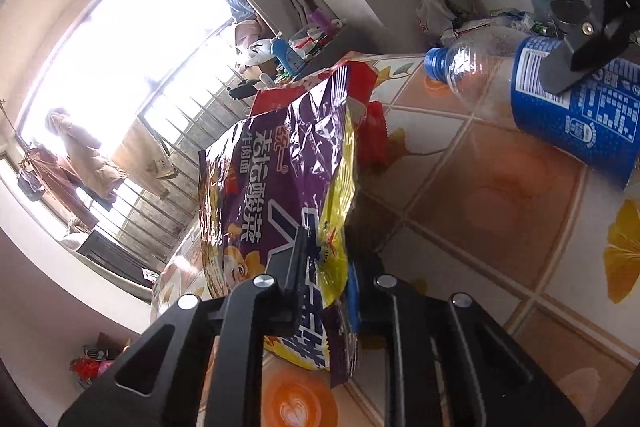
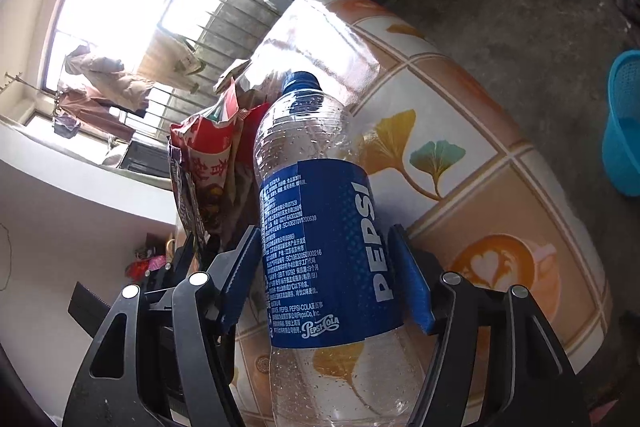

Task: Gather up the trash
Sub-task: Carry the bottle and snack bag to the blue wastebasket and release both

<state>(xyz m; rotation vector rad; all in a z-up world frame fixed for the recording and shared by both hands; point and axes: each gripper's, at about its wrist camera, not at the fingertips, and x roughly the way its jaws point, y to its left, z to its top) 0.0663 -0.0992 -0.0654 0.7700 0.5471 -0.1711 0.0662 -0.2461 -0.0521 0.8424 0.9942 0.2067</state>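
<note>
Left wrist view: tiled tablecloth (image 1: 500,195) ran on bare to the right of the purple noodle wrapper (image 1: 280,187), plenty of open surface there. Far table edge just behind the wrapper, then a barred window (image 1: 120,67) and a cluttered shelf. Left gripper (image 1: 328,283) nearly closed, jaws just been closing, pinched on the wrapper's lower part, wrapper standing up between the fingers (image 1: 298,267). Red wrapper (image 1: 374,135) tucked right behind it on the table. Pepsi bottle (image 1: 560,99) lay off to the upper right, the other gripper's finger laid over its label.

Right wrist view: table edge curved away on the right, grey floor (image 2: 500,7) past it, blue basket (image 2: 624,123) down there well apart from the table. Bare cloth to the right of the bottle (image 2: 320,227), snack bags (image 2: 208,167) crowding close on its left. Right gripper (image 2: 324,279) stood wide, jaws just been opening a touch, bottle lying between the blue pads (image 2: 408,279), cap pointing away. Right pad looked to be against the label, left one maybe a sliver off; couldn't tell for sure if actually squeezed.
</note>
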